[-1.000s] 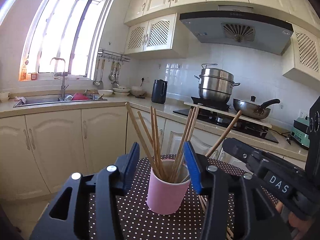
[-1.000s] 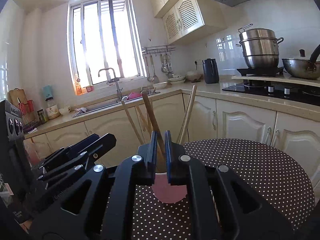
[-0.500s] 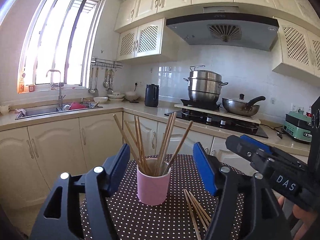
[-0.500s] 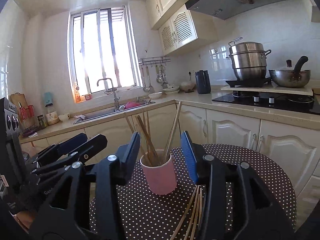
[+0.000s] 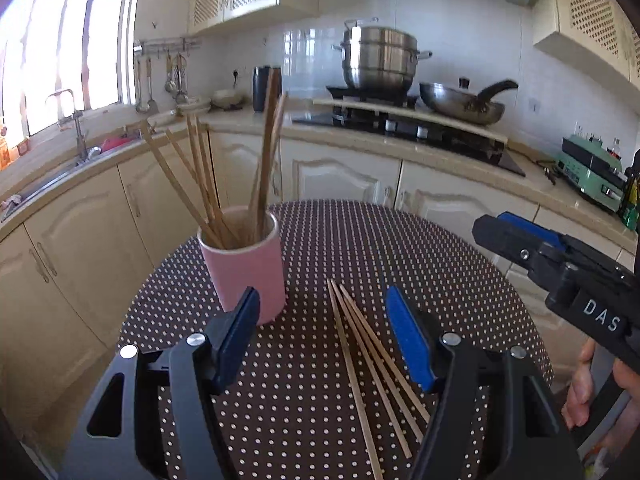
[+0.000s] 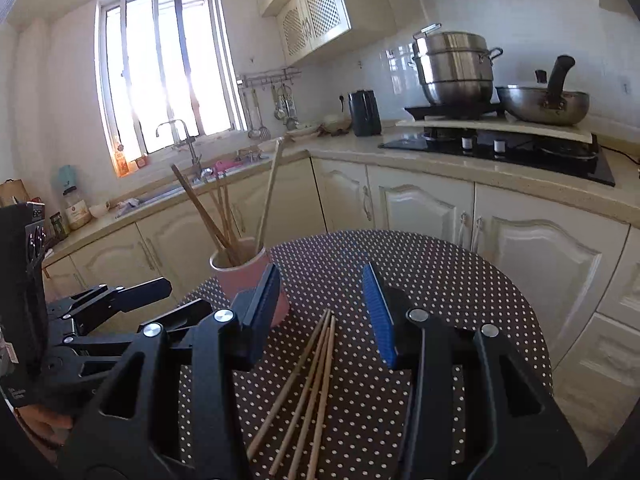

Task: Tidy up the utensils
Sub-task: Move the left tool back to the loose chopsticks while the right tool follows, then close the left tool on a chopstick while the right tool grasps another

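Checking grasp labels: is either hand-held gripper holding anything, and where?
Nothing held. Left hand-held gripper and right hand-held gripper are both open above loose chopsticks on the table.

The loose chopsticks point(image 6: 308, 384) run off the bottom edge, and the pink cup point(image 6: 244, 276) is partly hidden behind a gripper finger.

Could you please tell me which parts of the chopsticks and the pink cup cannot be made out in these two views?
- Loose chopsticks on the table: near ends cut off by the bottom edge in both wrist views, so their full length is unseen.
- Pink cup: lower right side hidden behind the right gripper finger in the right wrist view.
- Chopsticks in the cup: lower ends hidden inside the cup.
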The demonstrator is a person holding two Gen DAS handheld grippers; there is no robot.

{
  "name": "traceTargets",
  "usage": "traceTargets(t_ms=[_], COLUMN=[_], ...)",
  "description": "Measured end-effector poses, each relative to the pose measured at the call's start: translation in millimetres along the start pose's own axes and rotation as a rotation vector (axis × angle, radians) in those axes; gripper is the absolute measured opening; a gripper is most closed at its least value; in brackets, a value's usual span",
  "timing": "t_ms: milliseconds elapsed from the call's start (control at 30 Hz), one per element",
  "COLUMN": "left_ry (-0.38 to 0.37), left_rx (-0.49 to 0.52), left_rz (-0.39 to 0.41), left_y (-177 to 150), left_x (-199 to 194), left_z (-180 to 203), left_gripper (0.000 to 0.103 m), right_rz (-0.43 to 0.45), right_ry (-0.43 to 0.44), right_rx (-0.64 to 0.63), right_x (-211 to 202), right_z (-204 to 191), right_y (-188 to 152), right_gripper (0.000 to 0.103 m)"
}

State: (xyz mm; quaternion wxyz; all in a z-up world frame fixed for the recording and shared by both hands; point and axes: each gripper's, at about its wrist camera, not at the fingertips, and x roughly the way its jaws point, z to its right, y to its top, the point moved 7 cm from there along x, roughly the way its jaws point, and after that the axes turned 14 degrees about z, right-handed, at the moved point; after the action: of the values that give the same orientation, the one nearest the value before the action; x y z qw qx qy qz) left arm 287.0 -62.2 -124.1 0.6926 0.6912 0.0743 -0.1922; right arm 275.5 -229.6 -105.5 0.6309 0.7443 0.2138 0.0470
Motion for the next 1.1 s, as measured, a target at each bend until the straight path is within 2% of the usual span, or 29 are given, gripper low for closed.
traceTargets(t_ms=[67,133,200,233,433,533,567,600,900,933,967,1100], left_ry=[0.015,0.021,0.008,-0.003,-0.014,-0.008,-0.005,-0.001,-0.007,-0.005,0.007,0.001], left_rx=[0.015,0.032,0.021,0.004,-0.017,-0.011,-0.012,-0.008,0.013,0.017,0.019,-0.040], left_rz=[-0.095,-0.155,-0.217,-0.253,-0.366,-0.414,-0.423,-0.432,-0.451,-0.451,-0.449,-0.442], left_y=[-15.8,-27.9,-39.3,-46.2,-72.1,-82.6,-85.7,-88.2,-94.0,-91.6,-91.2,-90.6], left_x=[18.7,31.9,47.4,55.7,87.7,102.1,105.0,108.5,126.8,129.3,130.7,133.7], left_z=[2.0,4.4,6.9,8.1,11.4,11.9,11.5,11.0,13.8,14.1,12.1,3.1], left_gripper=[0.065,0.064,0.052,0.050,0.038,0.026,0.020,0.019,0.018,0.016,0.008,0.006], right_rz=[-0.083,-0.150,-0.210,-0.234,-0.373,-0.438,-0.455,-0.470,-0.594,-0.608,-0.627,-0.675], right_ry=[-0.027,-0.061,-0.055,-0.052,-0.042,-0.032,-0.032,-0.033,-0.003,0.000,0.005,0.032], right_rx=[-0.005,-0.013,0.000,0.003,-0.018,-0.013,-0.016,-0.021,0.000,-0.001,0.000,-0.010], right_x=[9.9,19.1,27.0,30.7,51.3,60.8,63.5,67.2,88.8,89.3,91.3,102.2], right_z=[10.9,21.9,27.9,29.9,32.1,32.9,33.6,33.9,30.4,28.8,26.3,15.5], right_y=[-16.0,-30.5,-43.7,-49.1,-74.5,-83.9,-86.1,-88.4,-103.9,-105.0,-107.7,-115.9], right_gripper=[0.043,0.043,0.038,0.038,0.038,0.038,0.038,0.038,0.038,0.036,0.036,0.035])
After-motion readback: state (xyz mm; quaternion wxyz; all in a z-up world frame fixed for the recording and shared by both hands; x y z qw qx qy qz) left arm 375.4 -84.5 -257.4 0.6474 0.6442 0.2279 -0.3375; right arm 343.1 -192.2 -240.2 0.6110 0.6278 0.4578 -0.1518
